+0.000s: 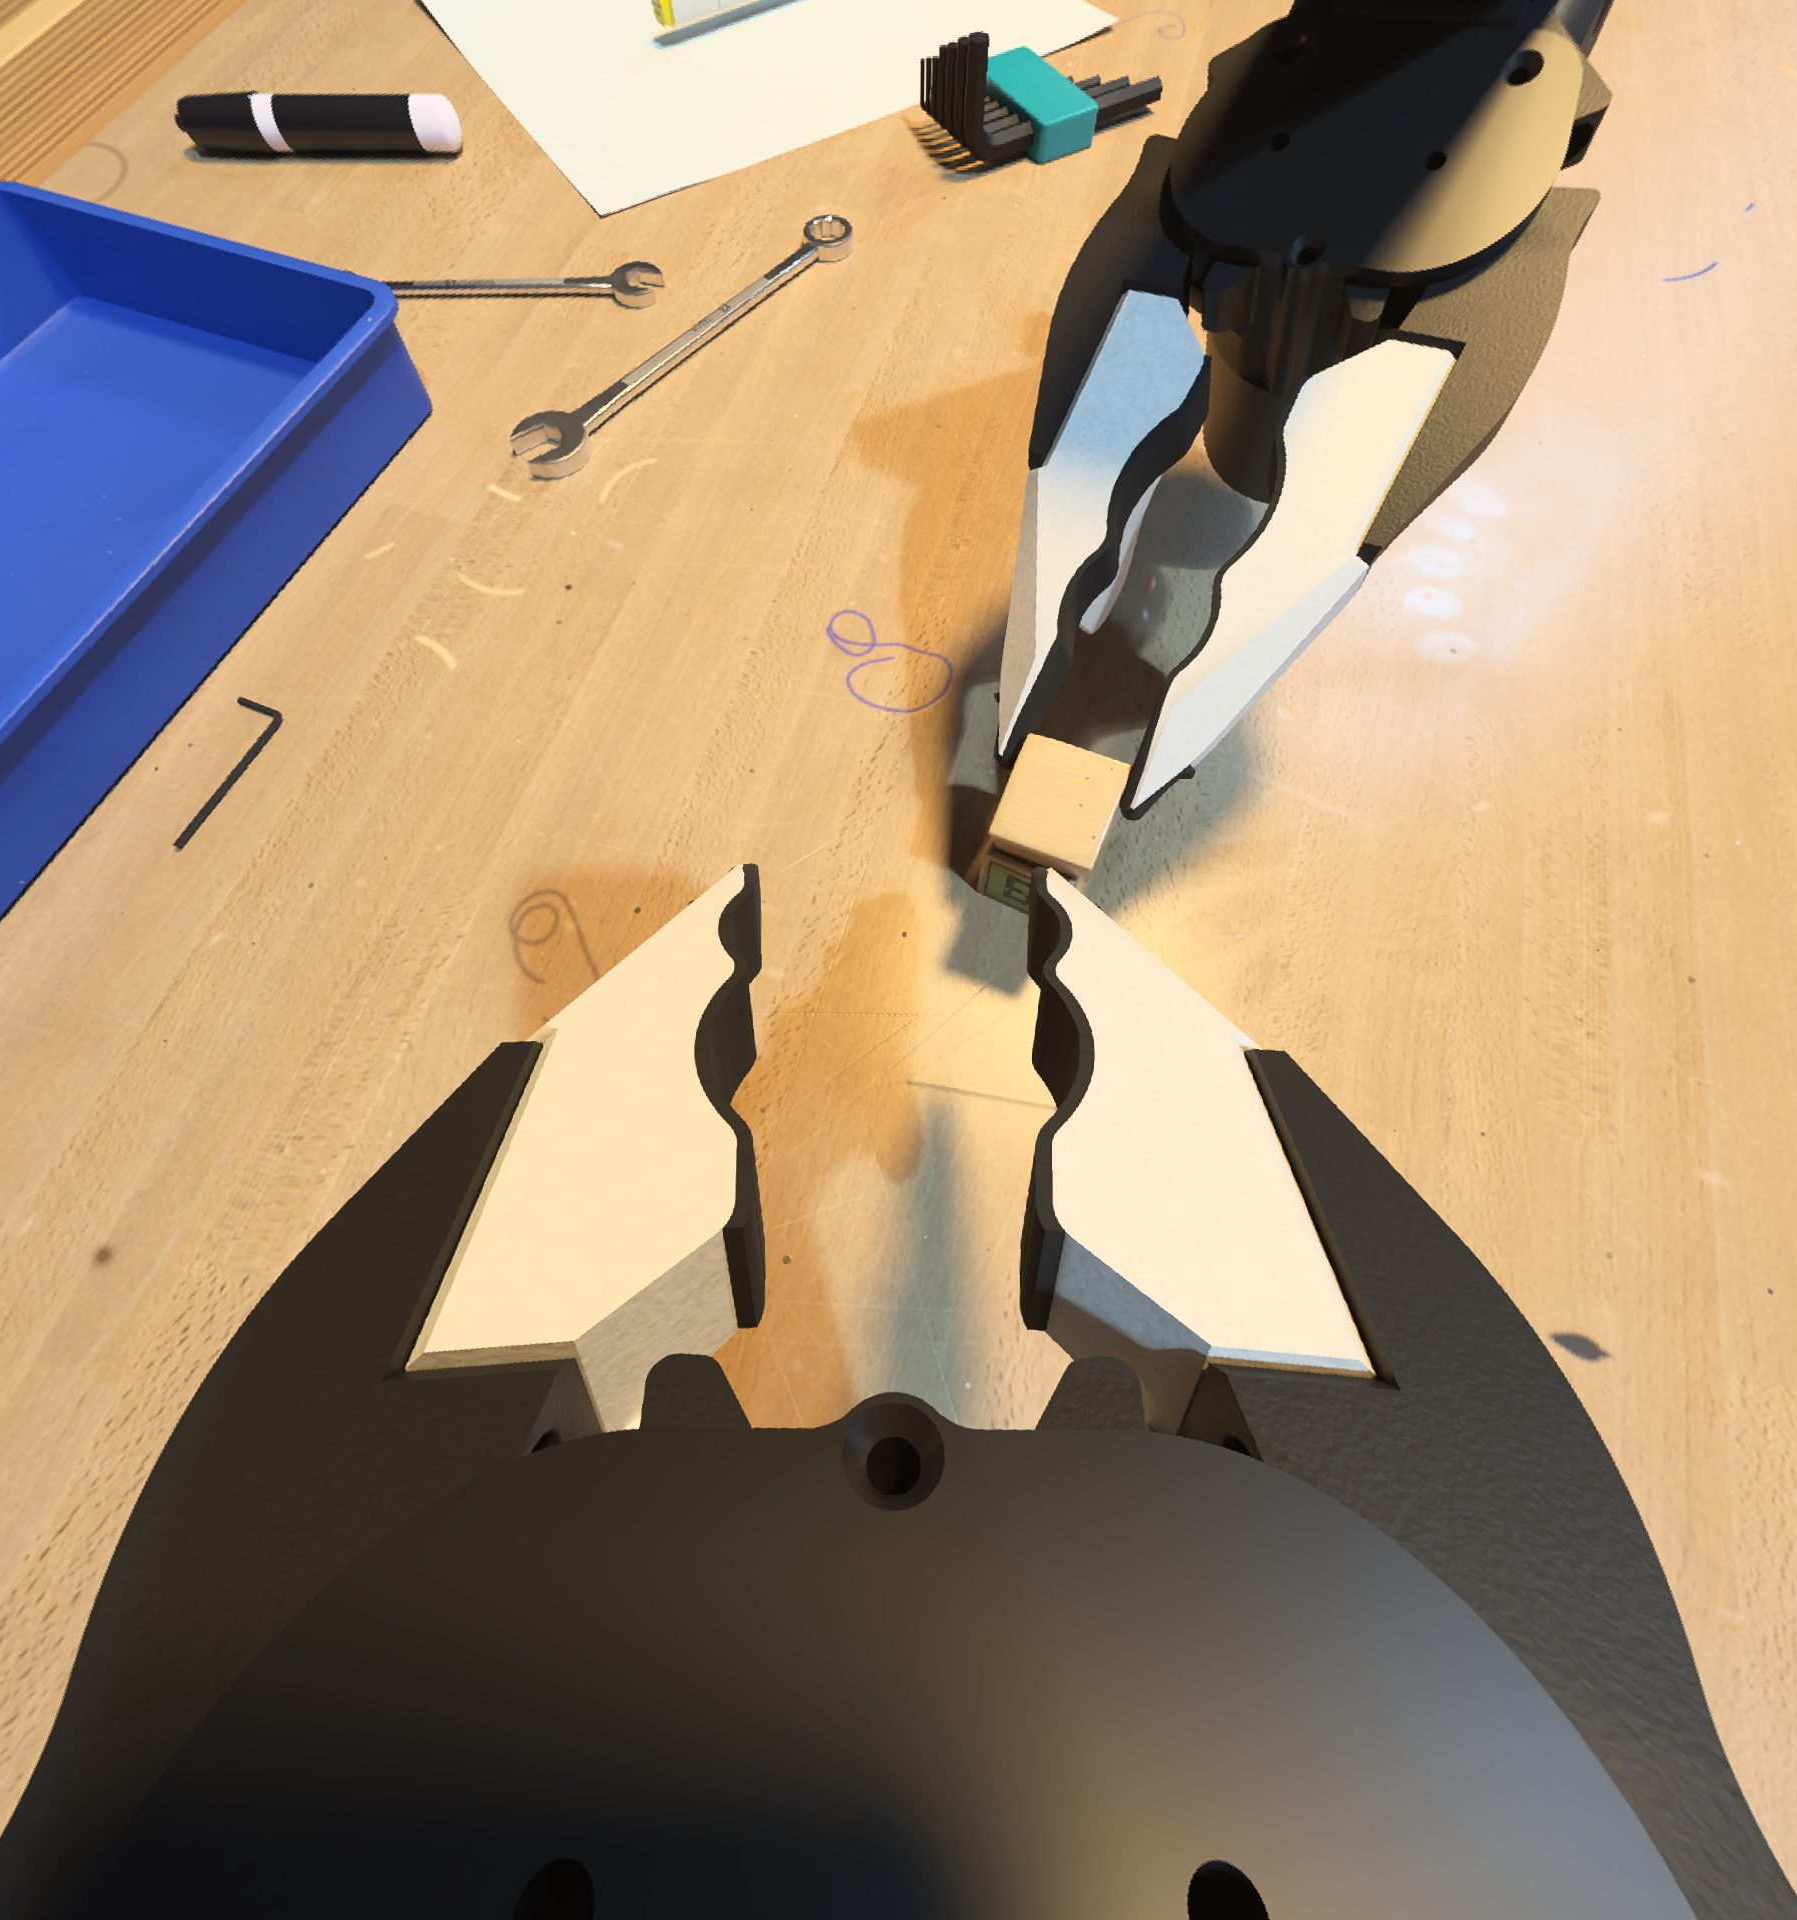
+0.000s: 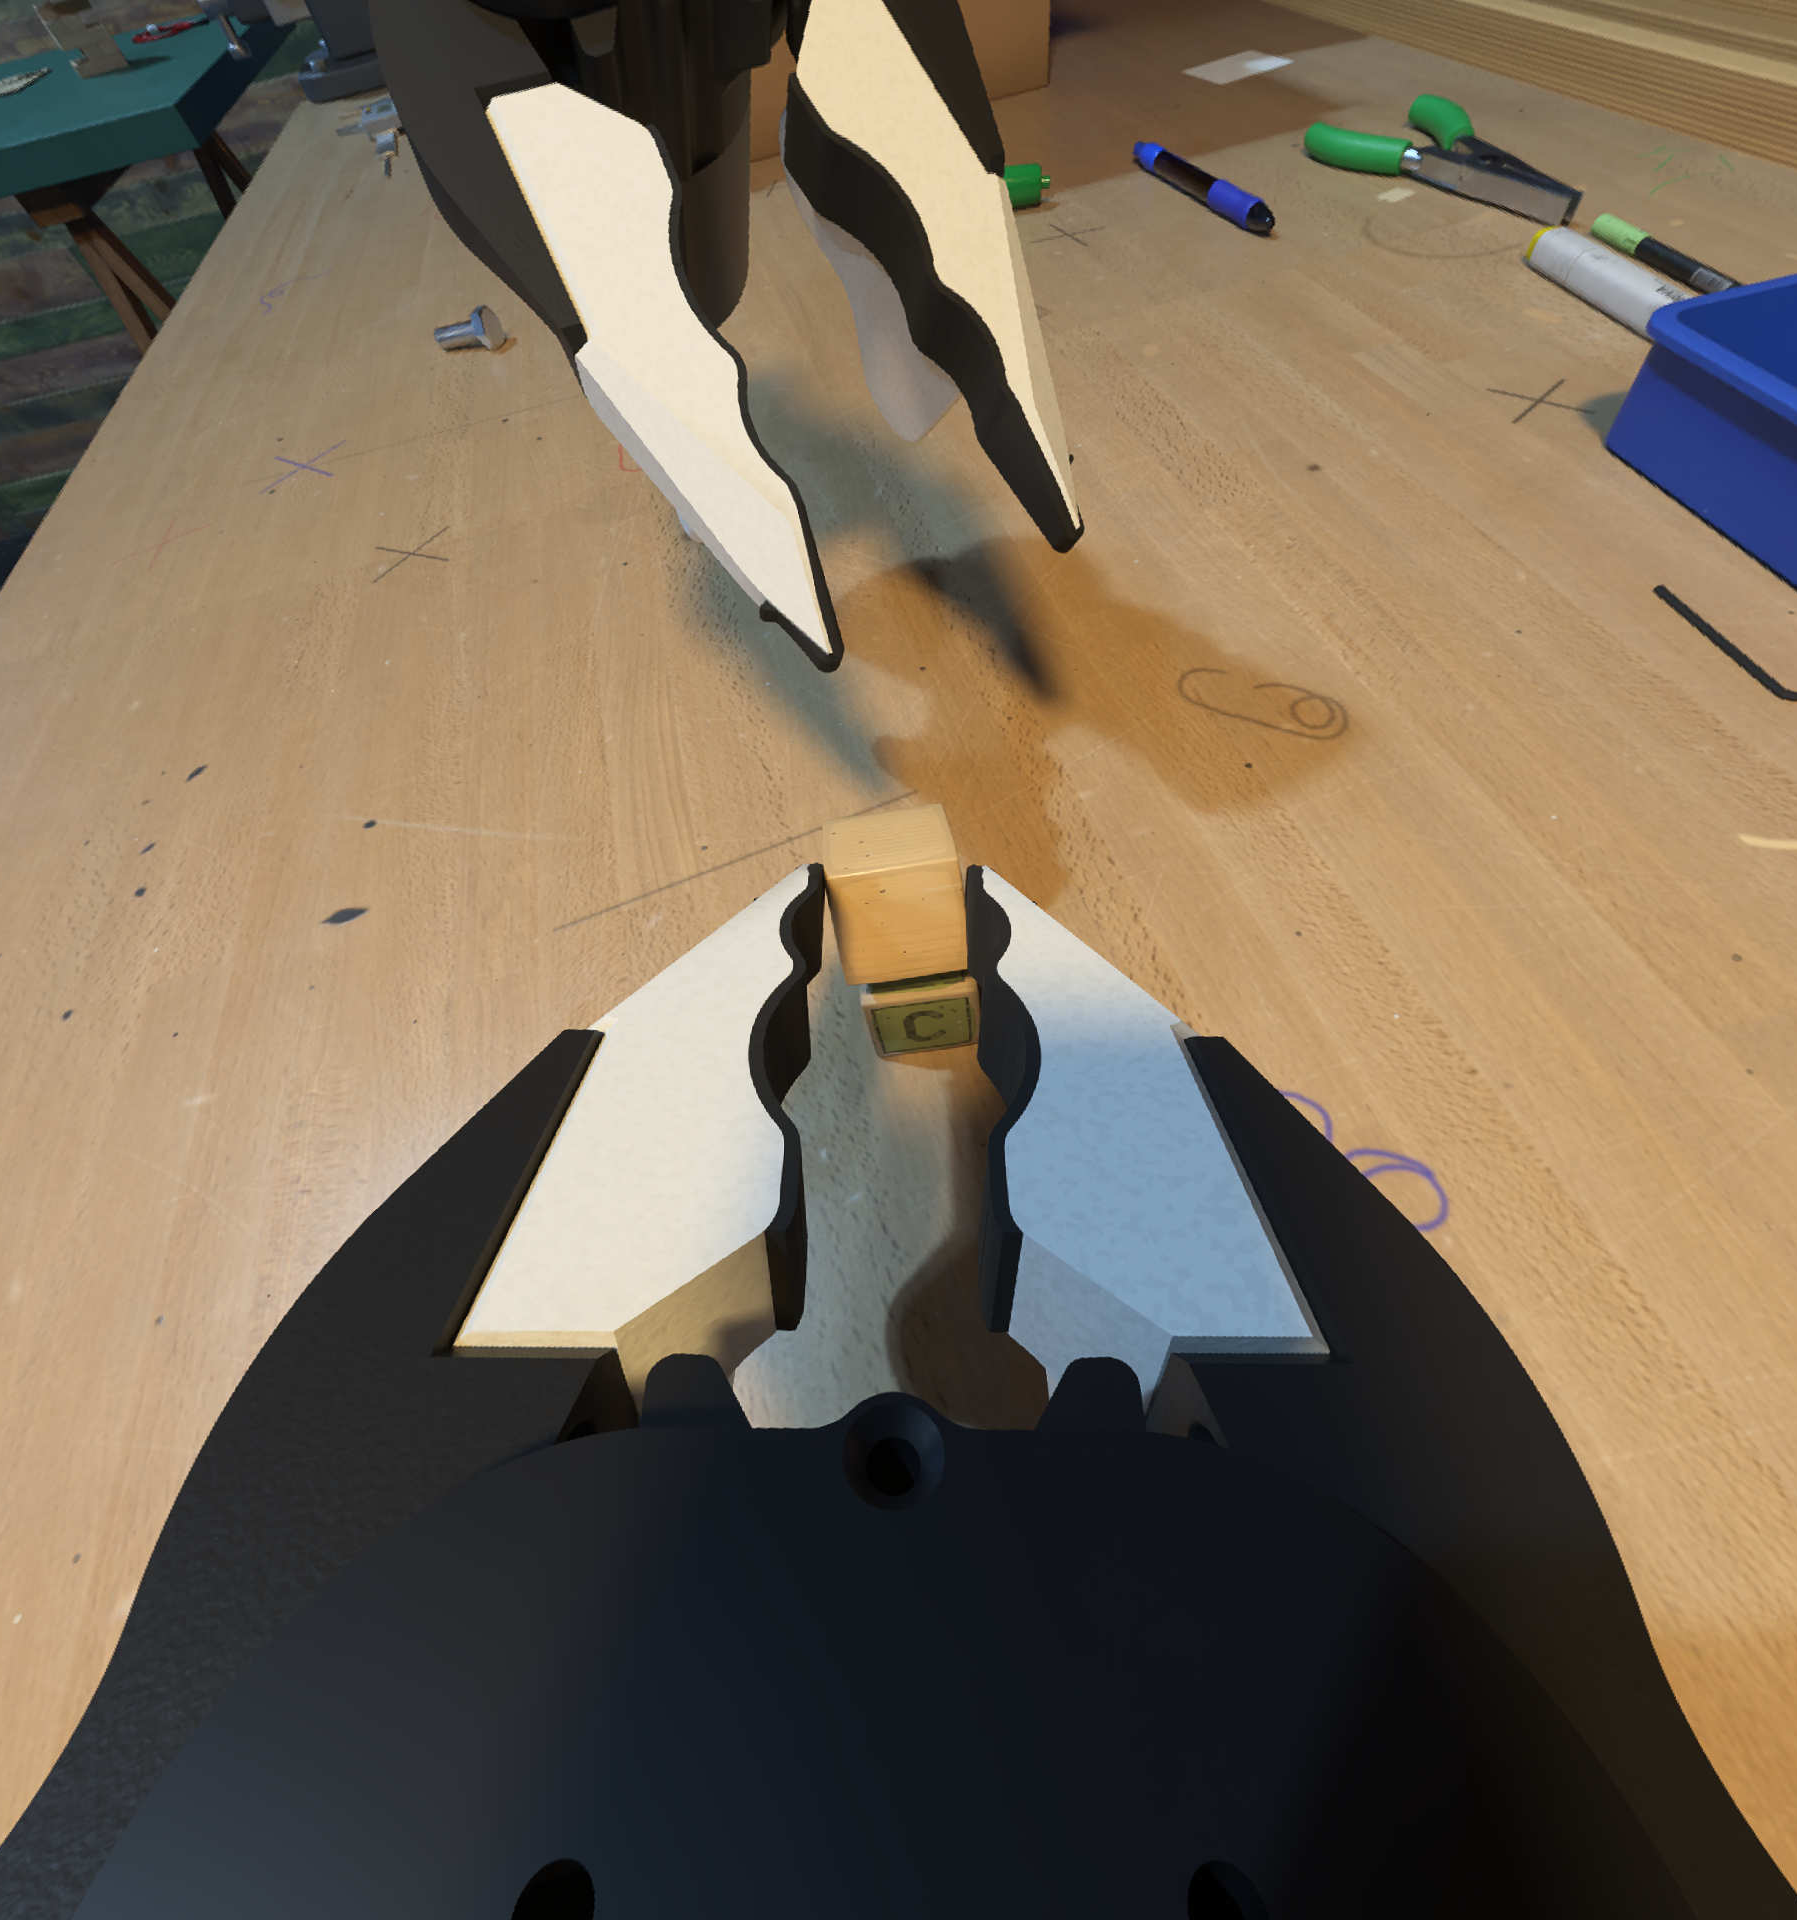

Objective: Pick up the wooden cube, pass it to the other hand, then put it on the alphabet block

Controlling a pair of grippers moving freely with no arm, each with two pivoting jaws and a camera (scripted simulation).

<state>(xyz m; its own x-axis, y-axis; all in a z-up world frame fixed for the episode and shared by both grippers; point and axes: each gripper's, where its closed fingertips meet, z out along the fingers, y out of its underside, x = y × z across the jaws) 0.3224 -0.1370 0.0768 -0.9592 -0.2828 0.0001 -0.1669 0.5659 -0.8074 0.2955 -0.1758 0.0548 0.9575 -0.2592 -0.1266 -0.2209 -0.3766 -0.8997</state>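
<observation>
The right gripper (image 2: 894, 883) has its jaws pinching the wooden cube (image 2: 896, 894), which sits right on top of the alphabet block (image 2: 922, 1023) on the counter (image 2: 354, 1039)! Facing it, the left gripper (image 1: 894, 883) hangs just clear with its 2 jaws spread and nothing between them. A blue tray (image 1: 94, 436) lies well off to the side.

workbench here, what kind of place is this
Most likely a workshop: a scuffed, pen-marked wooden workbench carrying wrenches, a hex key set, green-handled pliers and a blue parts tray.
</observation>
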